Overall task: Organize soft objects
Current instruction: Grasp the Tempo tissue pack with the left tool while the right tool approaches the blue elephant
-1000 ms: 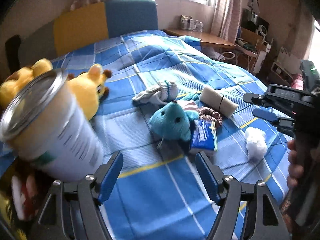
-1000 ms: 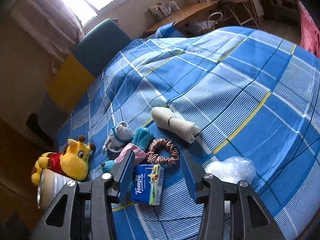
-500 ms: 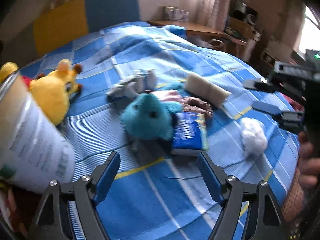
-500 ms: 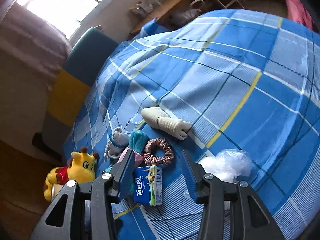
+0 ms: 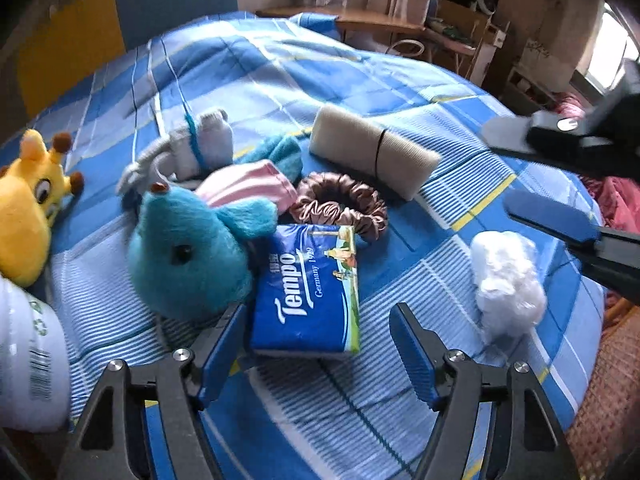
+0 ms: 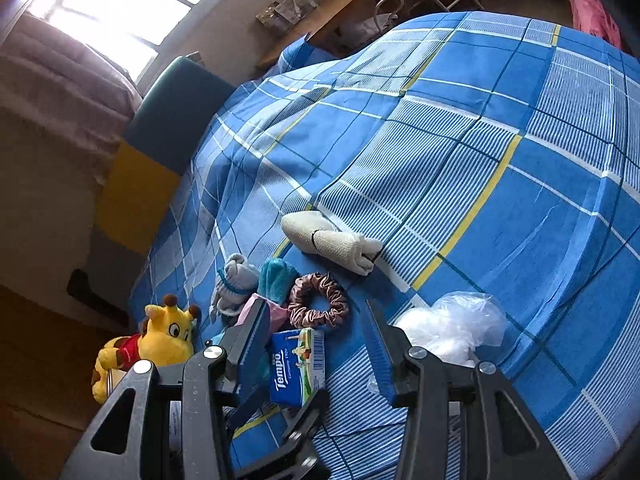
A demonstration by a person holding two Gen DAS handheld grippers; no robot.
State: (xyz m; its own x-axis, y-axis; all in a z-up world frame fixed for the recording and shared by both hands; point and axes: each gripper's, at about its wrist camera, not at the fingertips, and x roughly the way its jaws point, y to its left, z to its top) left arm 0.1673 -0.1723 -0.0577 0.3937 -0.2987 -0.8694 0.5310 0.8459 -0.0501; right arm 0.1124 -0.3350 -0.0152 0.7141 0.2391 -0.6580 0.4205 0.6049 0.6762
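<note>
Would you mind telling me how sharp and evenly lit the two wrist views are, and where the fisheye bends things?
Left wrist view: the Tempo tissue pack is sharp, the yellow plush slightly soft, the bedspread bulges. Right wrist view: the window is blown out, the bed's stripes curve strongly, and the corners are dark.
</note>
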